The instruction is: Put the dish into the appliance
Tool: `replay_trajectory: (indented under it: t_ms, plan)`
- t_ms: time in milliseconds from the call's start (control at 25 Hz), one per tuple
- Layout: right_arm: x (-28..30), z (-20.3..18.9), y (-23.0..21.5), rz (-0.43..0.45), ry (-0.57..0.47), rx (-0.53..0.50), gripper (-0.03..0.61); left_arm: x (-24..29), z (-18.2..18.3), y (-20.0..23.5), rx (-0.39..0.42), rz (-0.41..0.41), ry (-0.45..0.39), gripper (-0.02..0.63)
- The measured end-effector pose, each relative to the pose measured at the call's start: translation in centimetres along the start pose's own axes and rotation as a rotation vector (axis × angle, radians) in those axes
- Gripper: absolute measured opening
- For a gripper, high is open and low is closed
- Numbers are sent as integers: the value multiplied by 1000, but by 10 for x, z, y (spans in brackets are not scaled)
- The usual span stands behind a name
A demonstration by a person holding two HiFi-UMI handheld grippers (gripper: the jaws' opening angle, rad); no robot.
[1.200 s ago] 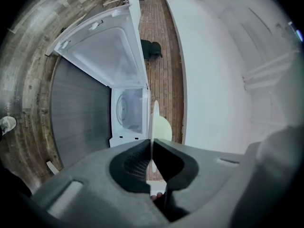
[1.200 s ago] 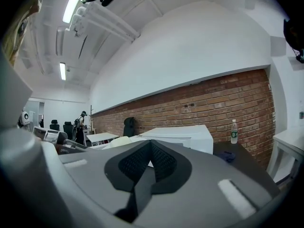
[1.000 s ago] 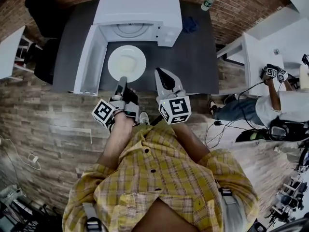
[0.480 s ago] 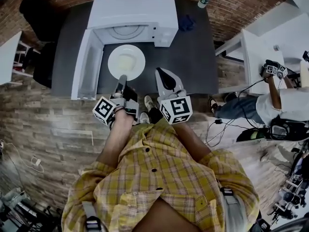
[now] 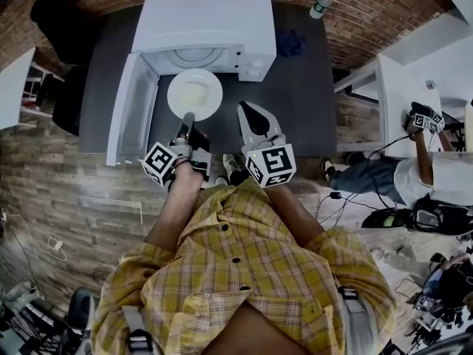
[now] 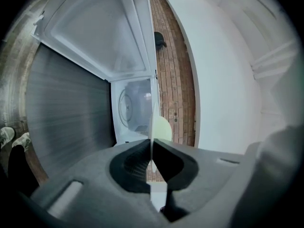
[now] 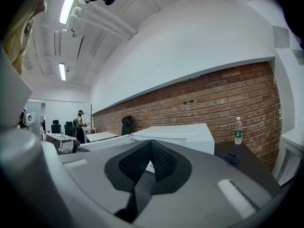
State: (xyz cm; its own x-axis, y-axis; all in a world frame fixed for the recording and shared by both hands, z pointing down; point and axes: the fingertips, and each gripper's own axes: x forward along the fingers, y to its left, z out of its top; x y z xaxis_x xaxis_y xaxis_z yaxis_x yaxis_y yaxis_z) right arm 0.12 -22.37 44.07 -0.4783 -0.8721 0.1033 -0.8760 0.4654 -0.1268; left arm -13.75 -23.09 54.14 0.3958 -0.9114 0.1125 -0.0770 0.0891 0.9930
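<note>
A white round plate hangs level over the dark table, just in front of the white microwave. The microwave's door swings open to the left, and its cavity with the glass turntable shows behind the plate. My left gripper is shut on the plate's near rim. In the left gripper view the plate appears edge-on, pinched between the jaws. My right gripper hovers beside the plate's right side, shut and empty. Its own view shows the microwave's top.
A water bottle and a blue cloth lie on the table's back right. A brick wall runs behind. A white desk and another person holding grippers are to the right. A black chair stands at the far left.
The plate in my left gripper has drawn a little closer to the microwave's opening. Both grippers keep their pose relative to each other.
</note>
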Motion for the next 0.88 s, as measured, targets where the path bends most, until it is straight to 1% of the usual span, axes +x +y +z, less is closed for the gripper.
replay_trajectory:
  t_ms: [200,400,600,880]
  plan:
    - [17,-5,-14,6,14,8,3,21,9,11,-18,8,-24,11]
    - [31,-8,-27,14,21,20,3,40,21,29,-79,36,-77,11]
    - [40,-11,-37,10,27,28,3,56,30,53,-80,80,-88,11]
    - [52,-13,-45,22,35,24,3,89,40,71,-79,95,-95,11]
